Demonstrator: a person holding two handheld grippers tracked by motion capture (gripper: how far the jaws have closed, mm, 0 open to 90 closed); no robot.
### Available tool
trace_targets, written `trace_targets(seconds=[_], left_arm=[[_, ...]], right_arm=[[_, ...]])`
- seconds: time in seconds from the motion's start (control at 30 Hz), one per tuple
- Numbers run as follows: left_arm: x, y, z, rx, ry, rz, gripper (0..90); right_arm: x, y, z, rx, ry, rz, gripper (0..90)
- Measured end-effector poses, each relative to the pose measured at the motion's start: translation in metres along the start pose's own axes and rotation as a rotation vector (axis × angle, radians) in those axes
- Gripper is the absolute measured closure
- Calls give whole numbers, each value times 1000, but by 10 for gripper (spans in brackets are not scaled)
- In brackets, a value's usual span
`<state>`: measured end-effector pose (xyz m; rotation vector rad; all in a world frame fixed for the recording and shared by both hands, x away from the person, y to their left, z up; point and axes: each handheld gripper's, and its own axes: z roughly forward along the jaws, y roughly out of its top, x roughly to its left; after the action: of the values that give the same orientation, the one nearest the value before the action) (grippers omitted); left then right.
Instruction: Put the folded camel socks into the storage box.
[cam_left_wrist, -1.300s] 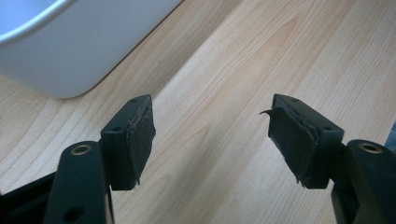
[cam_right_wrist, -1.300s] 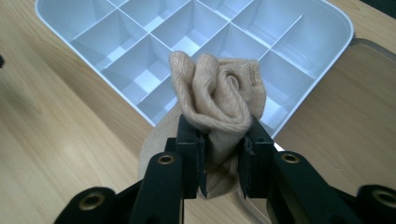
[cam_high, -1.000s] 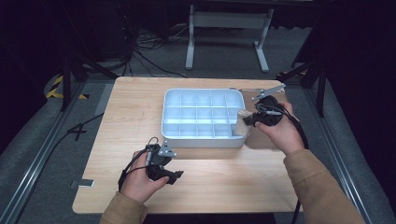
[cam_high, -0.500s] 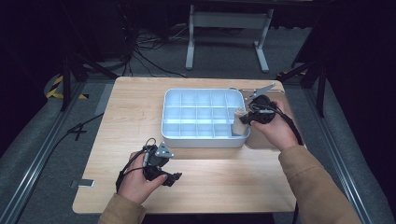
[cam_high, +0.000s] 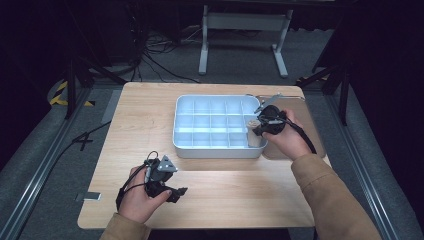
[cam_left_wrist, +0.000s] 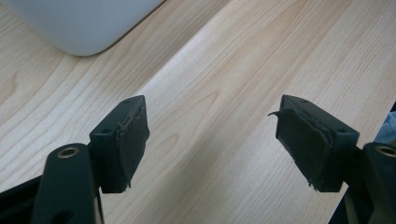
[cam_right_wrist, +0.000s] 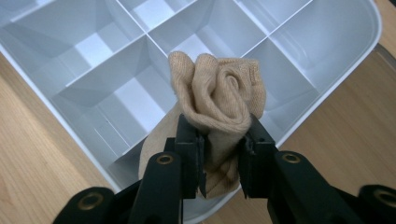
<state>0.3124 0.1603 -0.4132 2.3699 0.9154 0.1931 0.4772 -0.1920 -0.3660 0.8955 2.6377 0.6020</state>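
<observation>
A: Two tools are in play. The right tool (cam_right_wrist: 221, 154) has its jaws pressed in on a rolled tan sock (cam_right_wrist: 219, 100), pinching it around the middle so the rolled end bulges up above the jaws at the centre of the right gripper view.

B: And in the high view?

A: There the right tool (cam_high: 256, 126) sits right of centre, over the right end of the white divided tray (cam_high: 215, 149), with the sock (cam_high: 254, 131) as a pale patch at the tray's right-hand compartments. Whether it touches the bottom I cannot tell.

B: The other one?

A: The left tool (cam_left_wrist: 212, 135) is wide open, jaws far apart with nothing between them, bare wood of the counter (cam_left_wrist: 224, 70) showing through the gap. A rounded corner of the tray (cam_left_wrist: 84, 23) is at the upper left of the left gripper view.

B: Where is it on the counter?

A: Lower left of the high view, the left tool (cam_high: 172, 190) held low in the left hand (cam_high: 140, 200), well apart from the tray. The right hand (cam_high: 285, 140) and a tan sleeve (cam_high: 330, 200) come in from the lower right.
</observation>
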Motion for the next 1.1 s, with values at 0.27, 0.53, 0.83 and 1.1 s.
trace_targets(seconds=[0.27,0.53,0.83,1.1], left_arm=[[1,-8,-4,0,9,-27,259],[1,-10,-4,2,15,-27,257],[1,-10,-3,14,12,-19,257],[1,-11,-3,15,10,-23,257]], right_arm=[[2,-3,15,77,24,28,725],[3,-2,24,128,42,59,729],[3,-3,44,212,53,78,737],[5,1,62,292,37,71,742]])
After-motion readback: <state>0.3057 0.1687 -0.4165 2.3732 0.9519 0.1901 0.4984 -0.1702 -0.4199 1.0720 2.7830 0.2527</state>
